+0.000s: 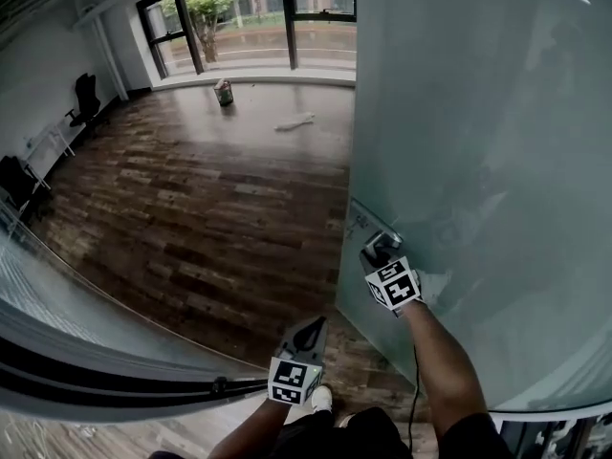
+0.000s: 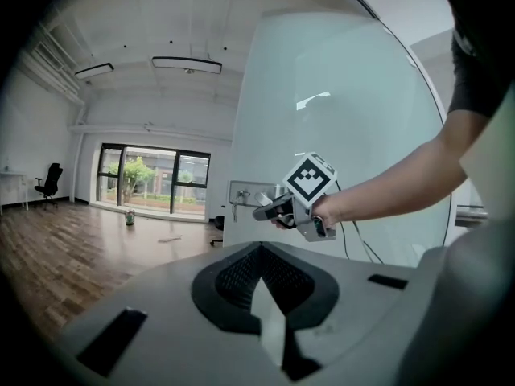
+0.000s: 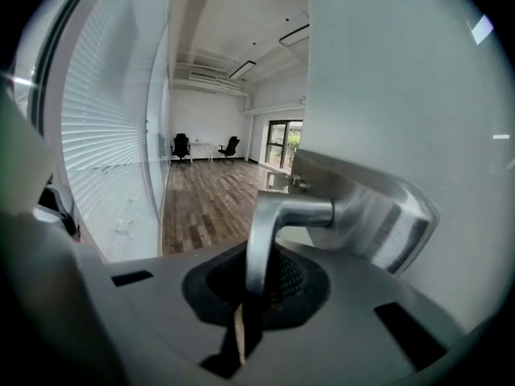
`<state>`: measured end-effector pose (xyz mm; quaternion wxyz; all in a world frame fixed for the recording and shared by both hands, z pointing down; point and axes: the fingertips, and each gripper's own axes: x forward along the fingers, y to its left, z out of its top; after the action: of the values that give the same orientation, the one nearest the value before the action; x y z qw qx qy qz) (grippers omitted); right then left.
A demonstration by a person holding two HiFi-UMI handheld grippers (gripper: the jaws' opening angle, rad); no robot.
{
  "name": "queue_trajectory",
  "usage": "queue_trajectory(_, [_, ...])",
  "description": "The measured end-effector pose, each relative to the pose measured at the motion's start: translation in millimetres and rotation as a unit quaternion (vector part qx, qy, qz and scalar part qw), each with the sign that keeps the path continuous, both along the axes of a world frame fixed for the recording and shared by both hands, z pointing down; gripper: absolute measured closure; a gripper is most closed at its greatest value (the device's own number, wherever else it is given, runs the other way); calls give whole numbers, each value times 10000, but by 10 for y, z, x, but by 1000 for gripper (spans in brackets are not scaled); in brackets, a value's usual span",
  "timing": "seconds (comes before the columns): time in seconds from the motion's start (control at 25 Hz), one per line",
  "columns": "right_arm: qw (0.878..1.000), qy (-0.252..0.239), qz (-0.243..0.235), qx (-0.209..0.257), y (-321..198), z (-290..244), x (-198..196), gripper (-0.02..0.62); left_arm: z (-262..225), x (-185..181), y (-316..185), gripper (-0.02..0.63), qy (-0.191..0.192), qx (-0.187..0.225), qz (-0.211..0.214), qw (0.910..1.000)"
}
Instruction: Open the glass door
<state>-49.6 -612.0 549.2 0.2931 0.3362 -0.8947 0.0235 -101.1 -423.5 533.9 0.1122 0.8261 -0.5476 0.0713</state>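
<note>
Glass door [image 1: 478,161] is standing at right, already partly swung open; the swinging step is judged to be under way, and the next move is calling for a steady sweep along its arc. Right gripper [image 1: 381,249] is clamping its jaws tight on the handle [image 3: 262,240]. Left gripper [image 1: 308,331], near, is hanging closed and empty.

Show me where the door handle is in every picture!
Right gripper view: door handle, centre, clamped between the jaws.
Left gripper view: centre, mostly hidden inside the right hand-held gripper.
Head view: right of centre, under that gripper.
Shared landmark: the glass door.
</note>
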Motion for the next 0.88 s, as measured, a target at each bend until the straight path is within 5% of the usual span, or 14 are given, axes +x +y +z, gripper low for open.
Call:
queue_trajectory(0.36, [9982, -130, 570, -154, -1029, 90, 714, 578, 225, 330, -576, 609, -4, -291, 8, 9996])
queue_trajectory(0.88, [9904, -239, 1345, -190, -2207, 51, 2023, 578, 218, 981, -1482, 609, -69, -152, -186, 9997])
